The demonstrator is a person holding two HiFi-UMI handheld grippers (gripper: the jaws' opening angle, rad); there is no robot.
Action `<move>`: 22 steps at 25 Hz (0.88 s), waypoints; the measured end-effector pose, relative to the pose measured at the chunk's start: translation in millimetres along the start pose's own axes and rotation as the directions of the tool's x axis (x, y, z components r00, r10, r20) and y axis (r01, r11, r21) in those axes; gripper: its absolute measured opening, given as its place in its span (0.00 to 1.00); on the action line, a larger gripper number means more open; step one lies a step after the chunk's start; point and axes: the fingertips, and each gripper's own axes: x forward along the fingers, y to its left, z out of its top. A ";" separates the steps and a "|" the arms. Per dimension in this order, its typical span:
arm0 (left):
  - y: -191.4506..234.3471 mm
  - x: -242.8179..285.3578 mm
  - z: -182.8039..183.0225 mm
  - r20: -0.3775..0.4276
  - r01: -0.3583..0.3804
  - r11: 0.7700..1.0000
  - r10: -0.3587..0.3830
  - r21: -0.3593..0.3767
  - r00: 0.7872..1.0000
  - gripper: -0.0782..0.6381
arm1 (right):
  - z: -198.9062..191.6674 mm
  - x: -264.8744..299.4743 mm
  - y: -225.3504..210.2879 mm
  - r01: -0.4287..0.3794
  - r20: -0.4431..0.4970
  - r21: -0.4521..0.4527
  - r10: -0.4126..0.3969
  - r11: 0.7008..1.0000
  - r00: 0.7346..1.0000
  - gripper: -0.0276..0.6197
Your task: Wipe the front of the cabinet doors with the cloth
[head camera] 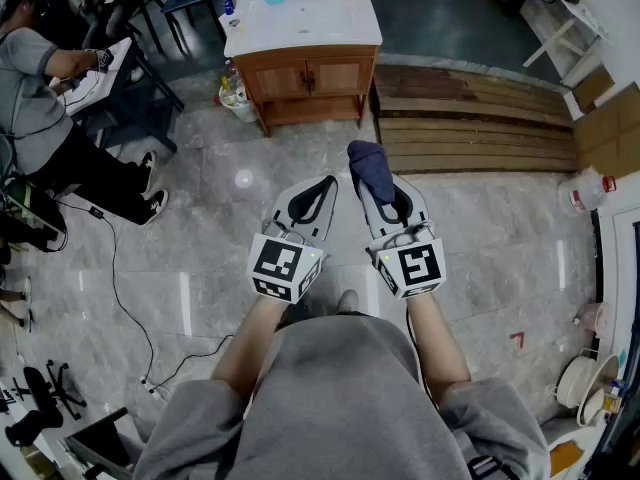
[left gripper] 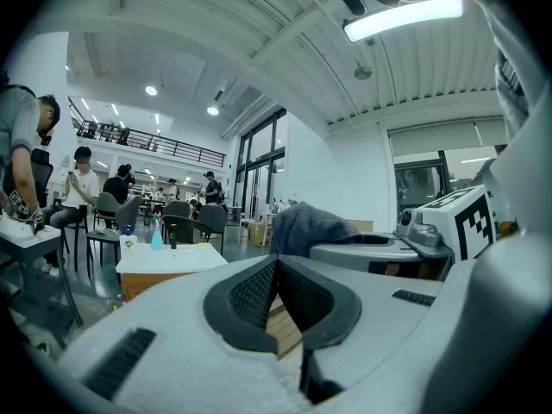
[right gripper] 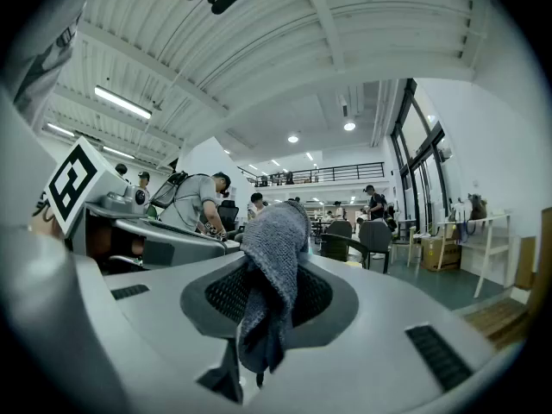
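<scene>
Nothing's getting wiped yet: right tongs point(head camera: 386, 198) are pinching the cloth point(head camera: 370, 166), left tongs point(head camera: 322, 186) are sitting pressed together empty, cabinet doors point(head camera: 310, 76) are waiting well away.

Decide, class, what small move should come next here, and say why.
Probably step forward and carry the right gripper toward the cabinet doors. Its jaws are shut on the cloth, so the tool is in hand. The wooden doors stand well ahead across the floor, seemingly out of reach from here. The left gripper is shut and empty.
</scene>
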 end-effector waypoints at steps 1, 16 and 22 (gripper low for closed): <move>1.0 -1.6 0.4 -0.001 0.004 1.000 -0.004 0.012 1.000 0.12 | 1.3 1.2 2.1 0.008 -0.005 -0.022 -0.008 1.000 1.000 0.16; 58.5 -54.7 -14.2 -0.024 0.050 0.997 -0.048 0.060 0.999 0.12 | 4.4 27.0 73.9 0.065 -0.043 -0.188 -0.074 0.980 0.996 0.17; 81.5 -71.5 -22.8 -0.035 0.094 0.994 -0.092 0.057 0.995 0.12 | -1.8 40.0 90.5 0.112 -0.080 -0.241 -0.135 0.964 0.988 0.17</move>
